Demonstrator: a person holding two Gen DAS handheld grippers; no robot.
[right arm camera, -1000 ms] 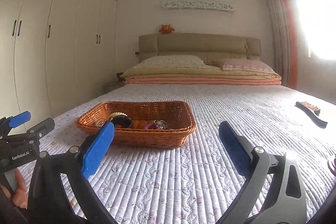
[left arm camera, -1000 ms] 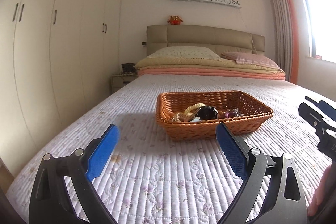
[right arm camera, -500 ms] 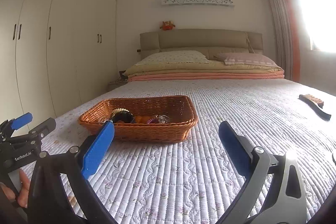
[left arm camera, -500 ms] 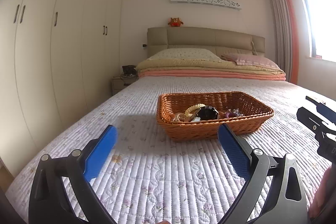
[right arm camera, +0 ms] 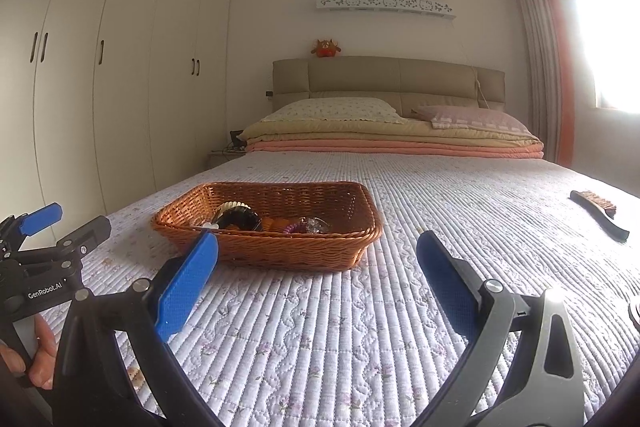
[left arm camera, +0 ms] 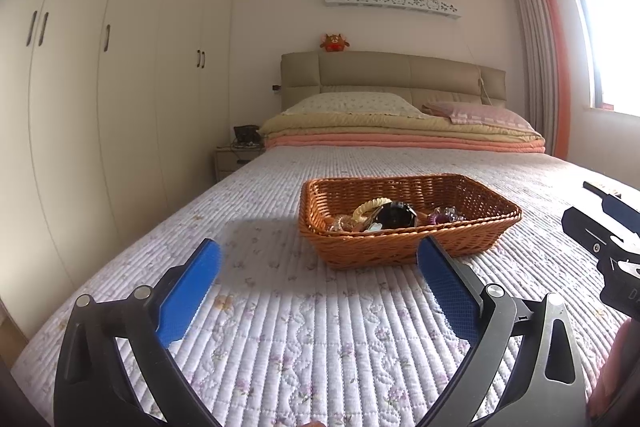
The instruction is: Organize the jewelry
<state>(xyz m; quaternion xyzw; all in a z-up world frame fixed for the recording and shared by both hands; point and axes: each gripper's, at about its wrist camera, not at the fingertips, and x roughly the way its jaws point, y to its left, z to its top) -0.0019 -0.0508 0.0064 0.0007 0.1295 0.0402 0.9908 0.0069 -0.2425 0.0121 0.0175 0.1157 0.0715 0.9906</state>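
Observation:
A brown wicker basket [left arm camera: 408, 247] [right arm camera: 280, 247] stands on the quilted bed and holds several pieces of jewelry: a yellow coiled band [left arm camera: 370, 206], a black bangle [left arm camera: 396, 215] [right arm camera: 240, 218] and purple beads [left arm camera: 446, 215] [right arm camera: 298, 227]. My left gripper [left arm camera: 318, 251] is open and empty, a short way before the basket. My right gripper [right arm camera: 318, 245] is open and empty, to the right of the basket's front. Each gripper shows at the edge of the other's view.
A black-handled brush [right arm camera: 600, 215] lies on the quilt [right arm camera: 360, 327] at the right. Folded blankets and pillows [left arm camera: 400, 131] are stacked at the headboard. White wardrobes [left arm camera: 120, 87] line the left wall. A nightstand [left arm camera: 236, 159] stands beside the bed.
Both grippers have tilted slightly, so the basket sits a little higher in both views. Both stay open and empty.

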